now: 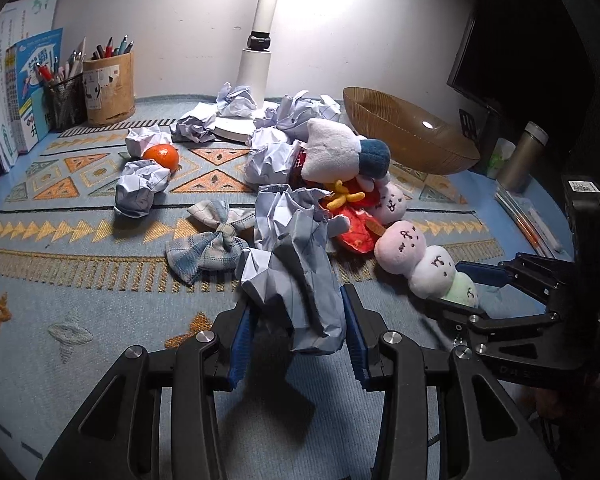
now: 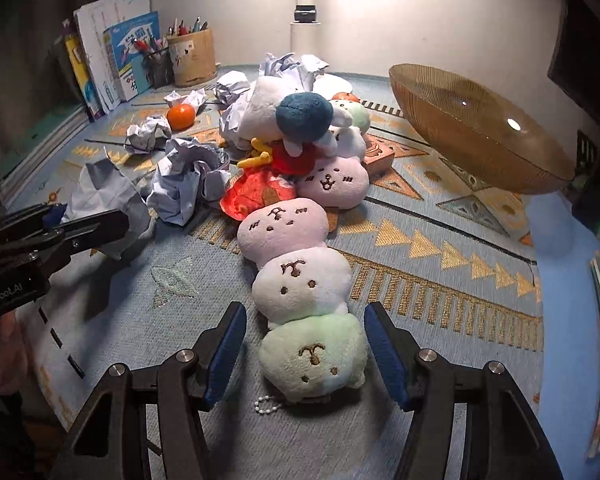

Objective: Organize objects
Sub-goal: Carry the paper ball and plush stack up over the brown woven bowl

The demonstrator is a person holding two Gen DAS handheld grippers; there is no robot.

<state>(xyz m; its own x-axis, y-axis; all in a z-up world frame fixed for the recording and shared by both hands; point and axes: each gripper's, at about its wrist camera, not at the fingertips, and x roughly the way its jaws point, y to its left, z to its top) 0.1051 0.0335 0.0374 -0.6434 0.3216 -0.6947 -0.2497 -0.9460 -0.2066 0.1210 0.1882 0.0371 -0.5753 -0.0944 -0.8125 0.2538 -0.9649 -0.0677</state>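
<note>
My left gripper [image 1: 298,308] is shut on a crumpled sheet of pale blue-lined paper [image 1: 300,276], held just above the patterned mat; the right wrist view shows the same paper [image 2: 104,188] at the far left. A plush of three joined balls, pink, white and green [image 2: 300,280], lies on the mat with a bead chain at its green end. My right gripper [image 2: 306,312] is open, its blue pads on either side of the green ball with a gap on each side. In the left wrist view the right gripper [image 1: 452,286] straddles that green end of the plush [image 1: 460,292].
An amber ribbed bowl [image 2: 480,136] stands at the back right. A pile of plush toys [image 2: 296,124], several paper balls [image 2: 188,184], an orange [image 1: 162,156] and a checked bow [image 1: 212,248] cover the mat's middle. Lamp base [image 1: 236,124], pen cups [image 1: 108,88] and books line the back.
</note>
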